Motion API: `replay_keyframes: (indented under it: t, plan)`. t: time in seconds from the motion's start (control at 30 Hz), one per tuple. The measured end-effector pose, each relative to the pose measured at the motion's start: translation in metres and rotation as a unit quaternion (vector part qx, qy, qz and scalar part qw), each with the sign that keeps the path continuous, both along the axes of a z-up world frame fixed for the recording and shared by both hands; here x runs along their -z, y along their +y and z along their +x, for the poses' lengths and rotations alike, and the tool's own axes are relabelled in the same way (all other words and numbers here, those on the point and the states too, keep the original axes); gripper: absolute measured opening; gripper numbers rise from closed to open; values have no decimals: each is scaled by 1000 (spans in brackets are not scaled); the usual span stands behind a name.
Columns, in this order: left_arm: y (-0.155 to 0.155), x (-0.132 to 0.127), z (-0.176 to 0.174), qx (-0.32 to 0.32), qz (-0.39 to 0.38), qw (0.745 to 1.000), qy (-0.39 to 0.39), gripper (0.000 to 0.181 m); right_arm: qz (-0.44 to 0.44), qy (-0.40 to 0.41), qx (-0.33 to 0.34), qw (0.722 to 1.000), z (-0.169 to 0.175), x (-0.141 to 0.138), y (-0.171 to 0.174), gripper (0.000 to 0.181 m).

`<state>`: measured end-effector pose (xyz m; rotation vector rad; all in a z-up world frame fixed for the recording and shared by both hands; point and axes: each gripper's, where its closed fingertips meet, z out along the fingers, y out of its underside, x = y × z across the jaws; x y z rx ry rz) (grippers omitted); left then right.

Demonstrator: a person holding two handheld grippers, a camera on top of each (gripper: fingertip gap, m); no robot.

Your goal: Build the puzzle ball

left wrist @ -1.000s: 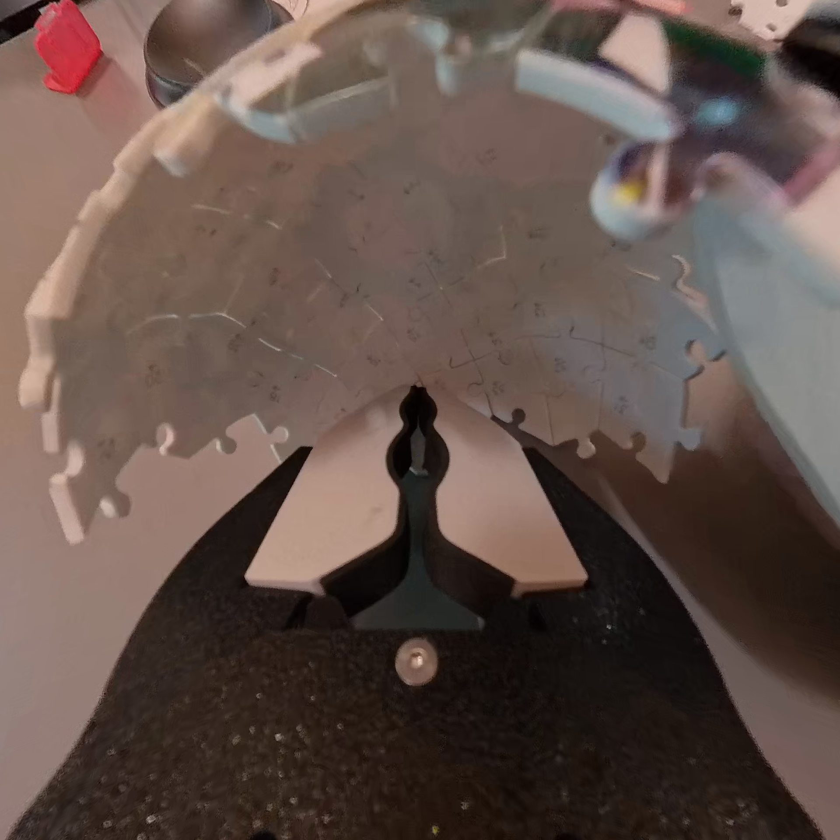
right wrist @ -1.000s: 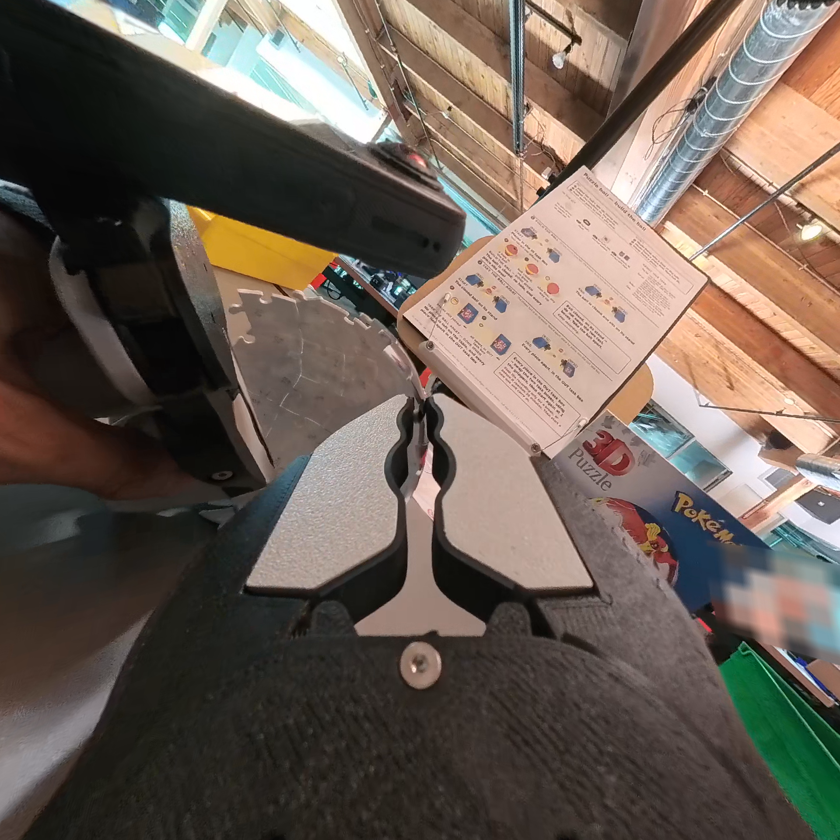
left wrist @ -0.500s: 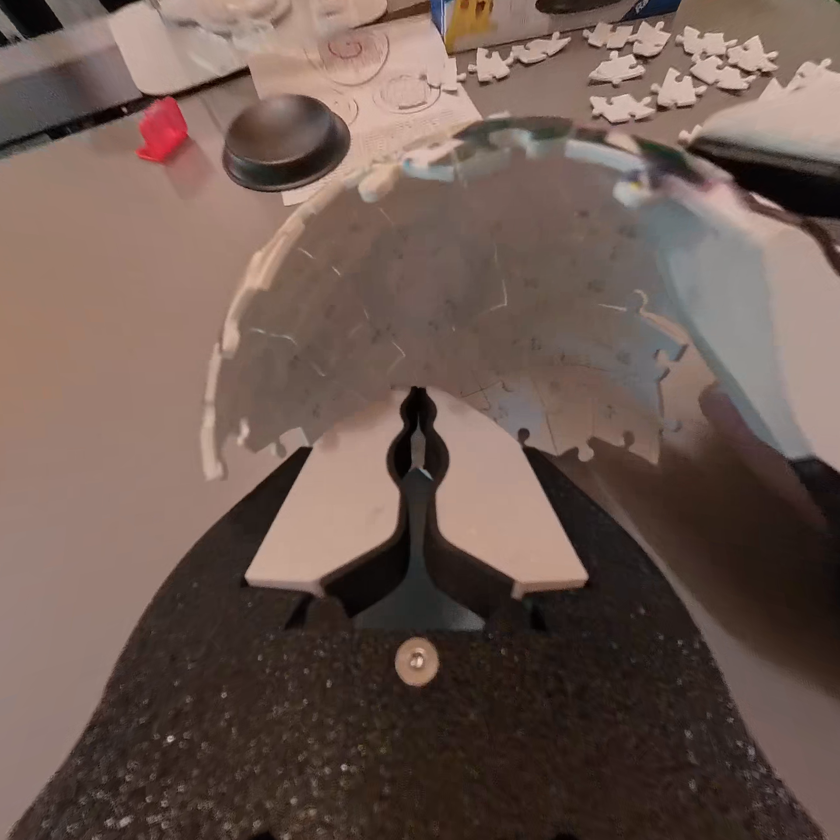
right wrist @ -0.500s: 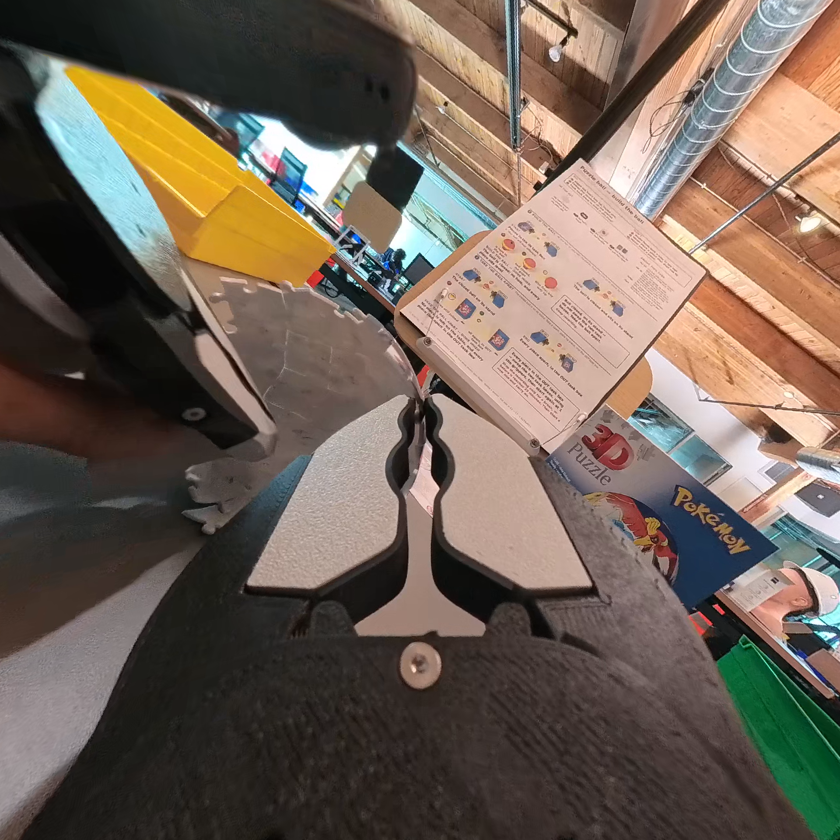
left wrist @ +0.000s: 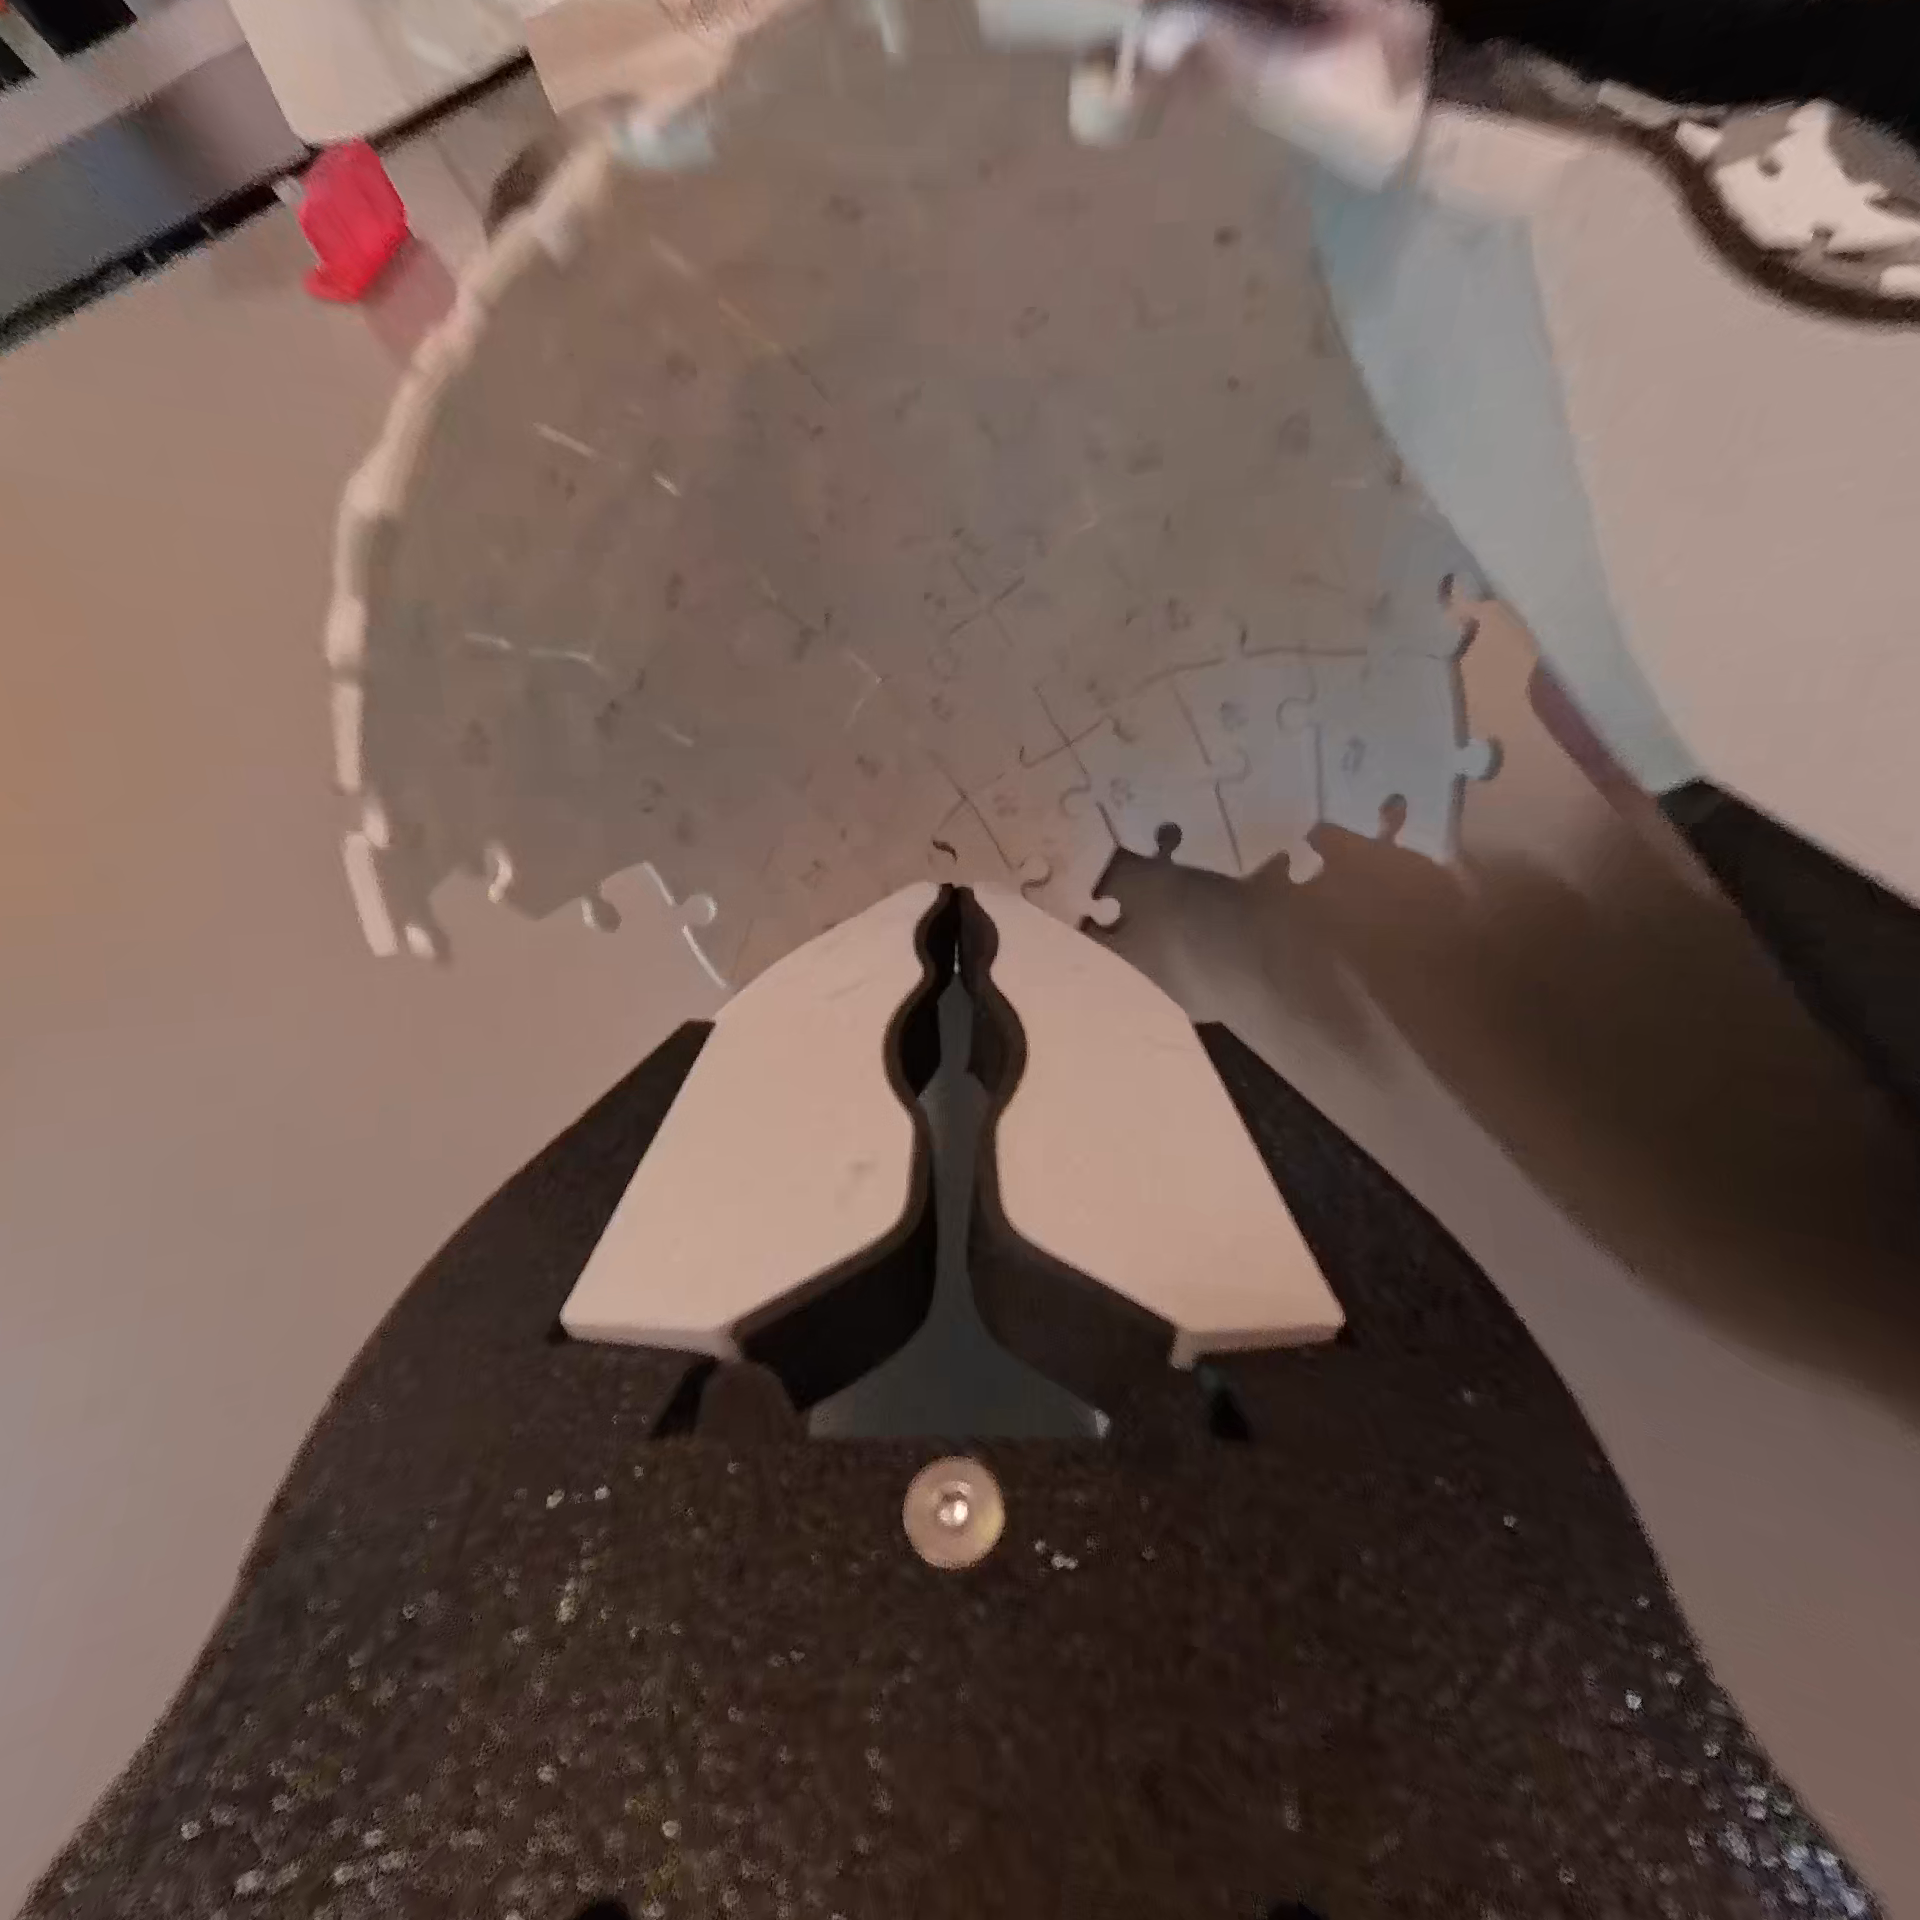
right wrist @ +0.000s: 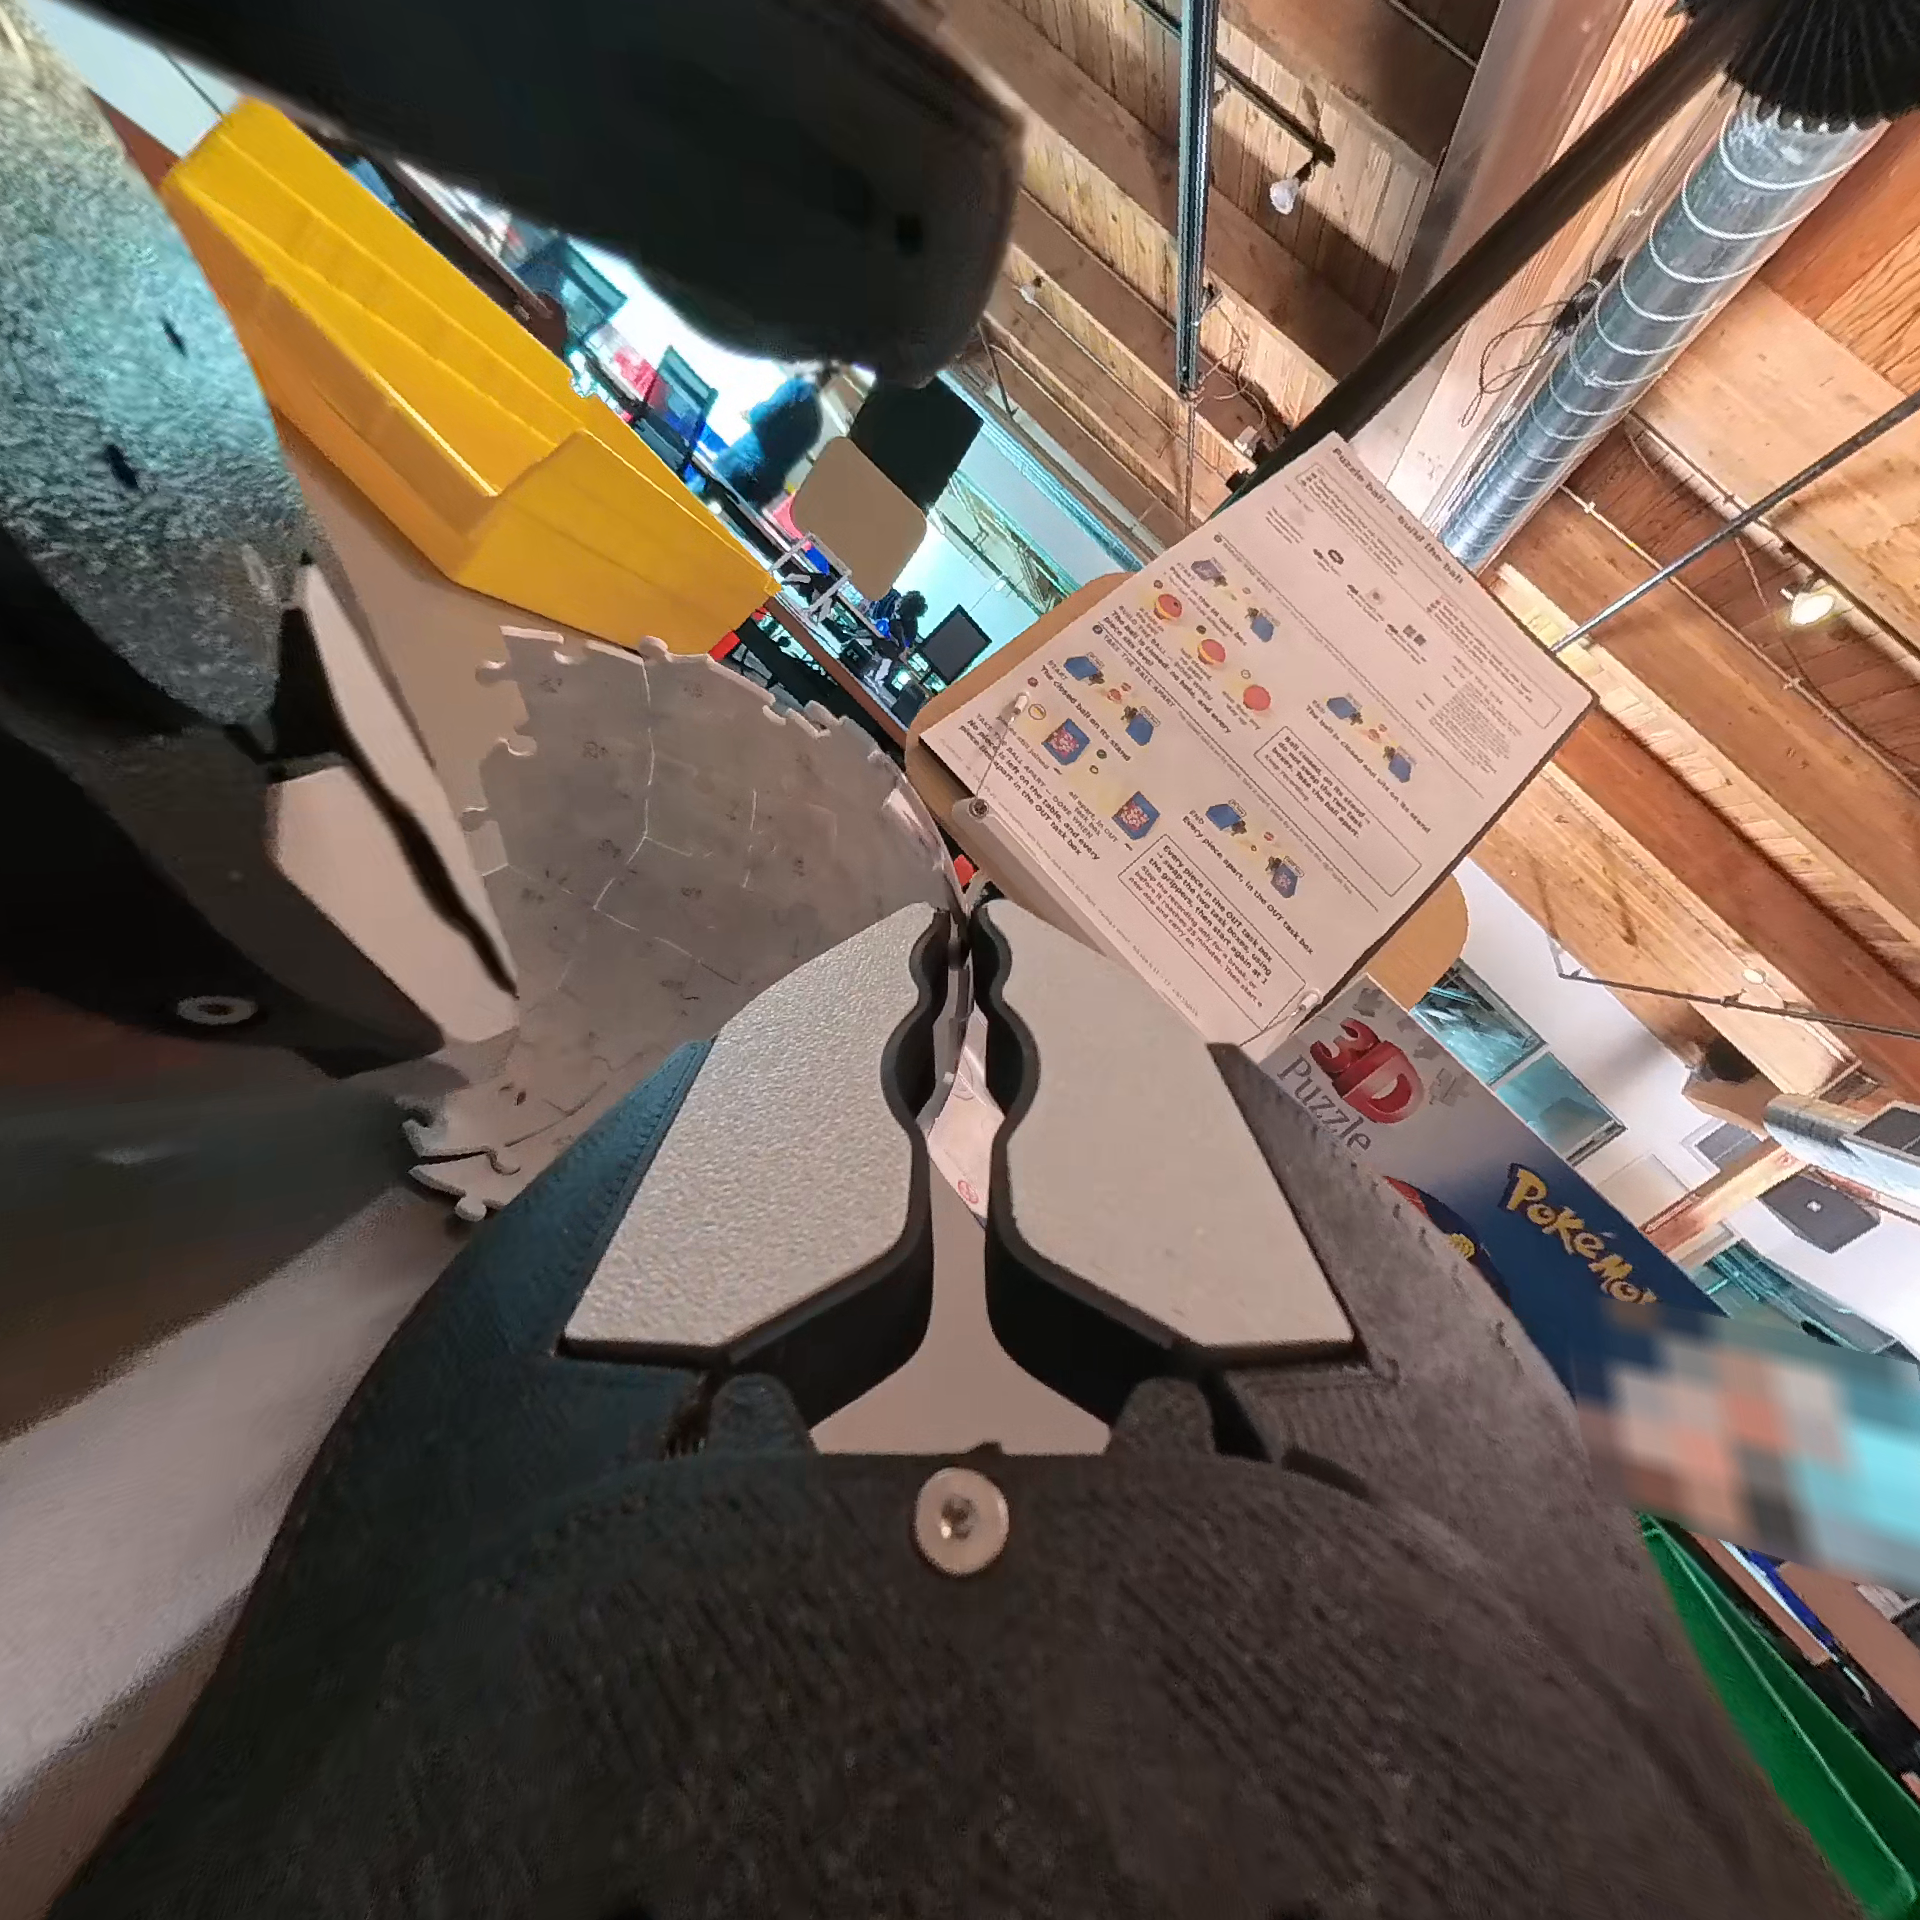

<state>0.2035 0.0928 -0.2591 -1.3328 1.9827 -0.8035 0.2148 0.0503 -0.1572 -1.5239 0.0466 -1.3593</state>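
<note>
Mid-assembly: my left hand-held gripper [left wrist: 954, 914] and right hand-held gripper [right wrist: 966, 925] both pinch the half-built puzzle shell [left wrist: 883, 540]; next I need a loose piece.

Printed writing stands on the white instruction sheet [right wrist: 1257, 769], on the blue puzzle box [right wrist: 1475, 1195] below it, and as small marks on the puzzle shell's [left wrist: 883, 540] pieces.
</note>
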Motion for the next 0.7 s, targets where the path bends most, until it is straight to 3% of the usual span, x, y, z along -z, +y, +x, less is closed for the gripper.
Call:
replay_keyframes:
  t: [0.37,0.7]
  plan:
    - [4,7,14,-9,32,999,13,0,-7,-16,-4,1000,-4,-2,3,4]
    - [6,12,15,-21,16,999,37,0,-18,-35,-17,999,-8,-5,11,4]
